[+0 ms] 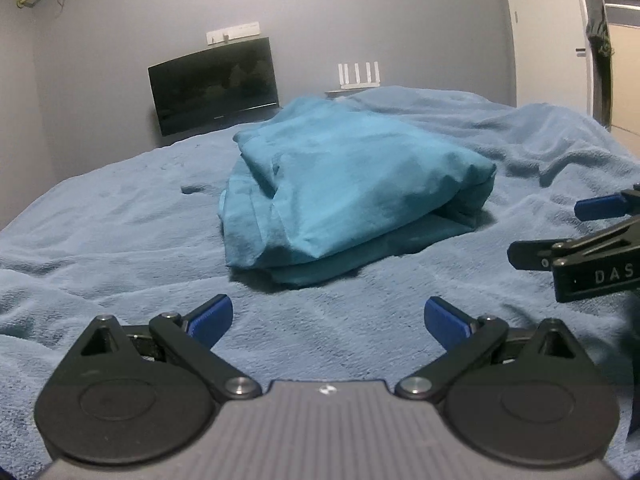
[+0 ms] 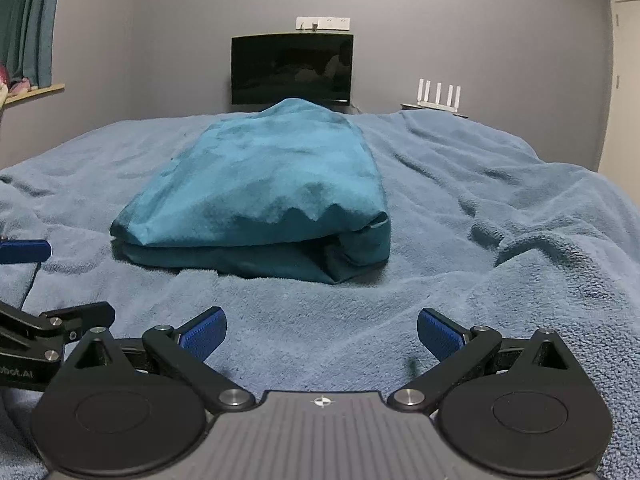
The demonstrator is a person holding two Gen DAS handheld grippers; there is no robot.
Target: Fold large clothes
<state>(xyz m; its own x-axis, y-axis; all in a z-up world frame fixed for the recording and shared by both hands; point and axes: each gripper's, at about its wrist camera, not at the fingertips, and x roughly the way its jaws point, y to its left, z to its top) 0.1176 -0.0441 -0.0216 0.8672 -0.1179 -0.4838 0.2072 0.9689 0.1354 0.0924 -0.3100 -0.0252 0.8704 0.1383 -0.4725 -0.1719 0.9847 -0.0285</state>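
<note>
Your pale blue blanket [image 2: 480,240] covers the whole bed, rumpled most toward three o'clock. On it, at twelve o'clock from both your grippers, lies the teal garment [image 2: 264,196], folded into a thick bundle with layered edges facing you (its top surface is creased). Behind it, against the grey wall, a dark monitor [image 2: 292,68] stands, with a white router [image 2: 439,96] at about one o'clock. Your left gripper [image 1: 328,320] hovers above the blanket with fingers spread wide, holding nothing, near the garment without touching. Your right gripper [image 2: 322,330] is likewise spread wide and empty, just beside the left.
</note>
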